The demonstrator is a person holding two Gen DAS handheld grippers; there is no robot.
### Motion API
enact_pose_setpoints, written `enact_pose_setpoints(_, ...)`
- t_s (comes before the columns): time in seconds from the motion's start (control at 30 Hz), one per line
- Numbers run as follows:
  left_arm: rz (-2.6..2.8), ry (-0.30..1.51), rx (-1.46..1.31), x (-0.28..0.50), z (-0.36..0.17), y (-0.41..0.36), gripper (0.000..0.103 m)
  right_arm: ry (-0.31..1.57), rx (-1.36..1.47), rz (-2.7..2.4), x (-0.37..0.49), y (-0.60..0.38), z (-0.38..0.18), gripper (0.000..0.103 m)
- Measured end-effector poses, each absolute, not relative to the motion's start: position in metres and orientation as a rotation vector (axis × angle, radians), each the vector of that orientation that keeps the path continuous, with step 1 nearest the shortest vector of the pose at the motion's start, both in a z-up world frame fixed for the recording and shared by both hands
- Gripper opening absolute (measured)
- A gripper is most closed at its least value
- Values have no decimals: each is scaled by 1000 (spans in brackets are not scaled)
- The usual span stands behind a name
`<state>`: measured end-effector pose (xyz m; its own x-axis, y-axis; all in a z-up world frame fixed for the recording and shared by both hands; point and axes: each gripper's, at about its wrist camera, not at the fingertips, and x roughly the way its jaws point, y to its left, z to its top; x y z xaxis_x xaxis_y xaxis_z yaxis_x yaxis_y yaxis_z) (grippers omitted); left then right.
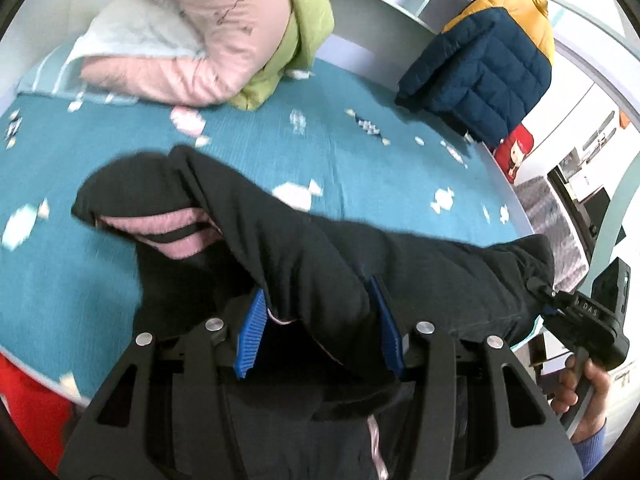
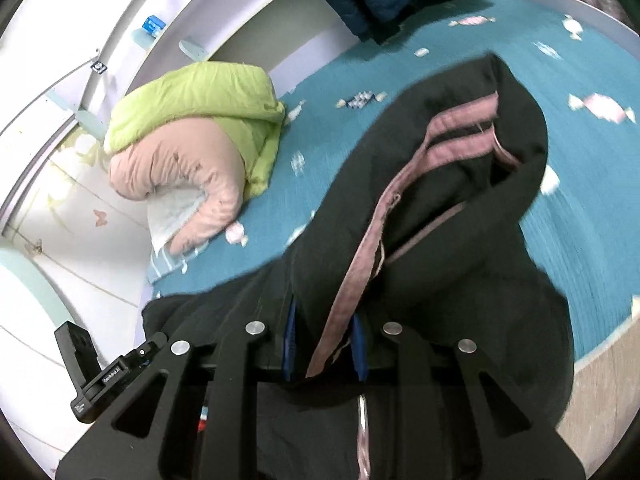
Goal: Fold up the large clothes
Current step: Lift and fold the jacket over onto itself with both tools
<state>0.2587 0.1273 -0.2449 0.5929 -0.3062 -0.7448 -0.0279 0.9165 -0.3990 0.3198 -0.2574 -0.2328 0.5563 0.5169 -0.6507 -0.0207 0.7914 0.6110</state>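
Observation:
A black garment with pink stripes (image 1: 280, 240) hangs lifted above the teal bed sheet (image 1: 360, 152), stretched between both grippers. My left gripper (image 1: 320, 332) is shut on a bunched fold of it, and the blue pads (image 1: 252, 332) press the cloth from both sides. In the right wrist view the same black garment (image 2: 440, 184) drapes forward with its pink band running between the jaws. My right gripper (image 2: 324, 344) is shut on that edge. The right gripper (image 1: 560, 304) also shows at the right of the left wrist view, held by a hand (image 1: 580, 392). The left gripper's body (image 2: 92, 376) shows low at the left of the right wrist view.
A pink and lime-green puffer jacket (image 1: 224, 32) lies heaped at the far side of the bed, on a pale blanket (image 1: 132, 32). A navy and yellow puffer jacket (image 1: 488, 60) lies folded at the far right corner. White shelving (image 2: 120, 52) lines the wall behind.

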Motion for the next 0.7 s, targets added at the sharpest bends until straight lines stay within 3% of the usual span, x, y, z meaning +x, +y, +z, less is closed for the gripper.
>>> enact_pose_setpoints(0.3, -143, 972, -455, 157, -302, 131, 49, 978, 672, 304, 211, -266, -287, 20)
enact_pose_setpoints(0.6, -130, 1124, -474, 117, -365, 127, 49, 1131, 694, 191, 181, -273, -357, 20)
enact_pose_setpoints(0.7, -174, 1138, -423, 109, -358, 118, 49, 1160, 712, 166, 179, -277, -370, 20)
